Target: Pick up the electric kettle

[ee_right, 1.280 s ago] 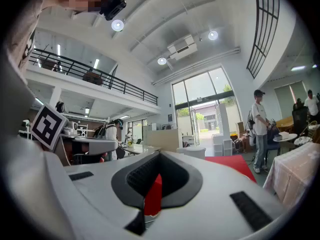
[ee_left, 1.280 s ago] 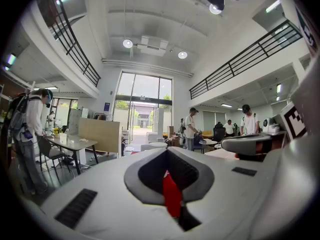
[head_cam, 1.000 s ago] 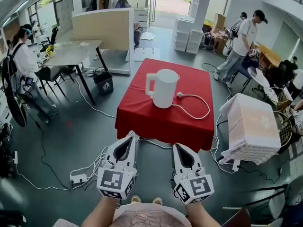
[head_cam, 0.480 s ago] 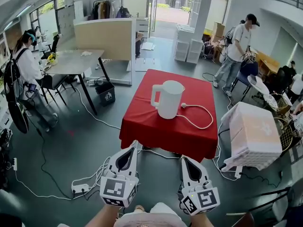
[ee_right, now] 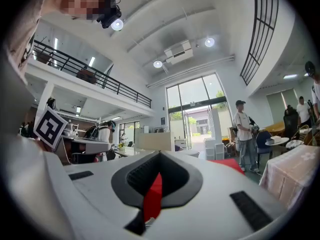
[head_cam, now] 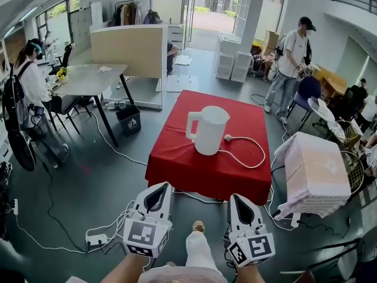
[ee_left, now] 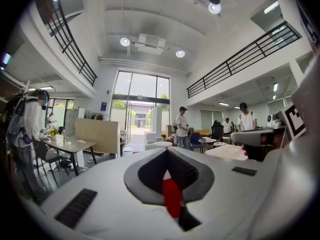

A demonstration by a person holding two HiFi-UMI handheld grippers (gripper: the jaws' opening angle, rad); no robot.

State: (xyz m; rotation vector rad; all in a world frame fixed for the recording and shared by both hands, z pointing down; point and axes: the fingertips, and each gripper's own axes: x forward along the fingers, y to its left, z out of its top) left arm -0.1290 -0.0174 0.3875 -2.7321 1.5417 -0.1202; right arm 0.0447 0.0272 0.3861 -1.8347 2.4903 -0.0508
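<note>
On the red table (head_cam: 177, 158) the white electric kettle (head_cam: 209, 131) stands upright.

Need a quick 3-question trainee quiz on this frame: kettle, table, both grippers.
1. True or false: the left gripper is gripping the kettle.
2. In the head view, the kettle's handle points: A) left, B) right, C) toward the camera.
3. Fill in: the right gripper has its jaws ____, with nothing held between them.

Key:
1. False. Both grippers are short of the red table, and the kettle stands on it untouched.
2. A.
3. Shut.
</note>
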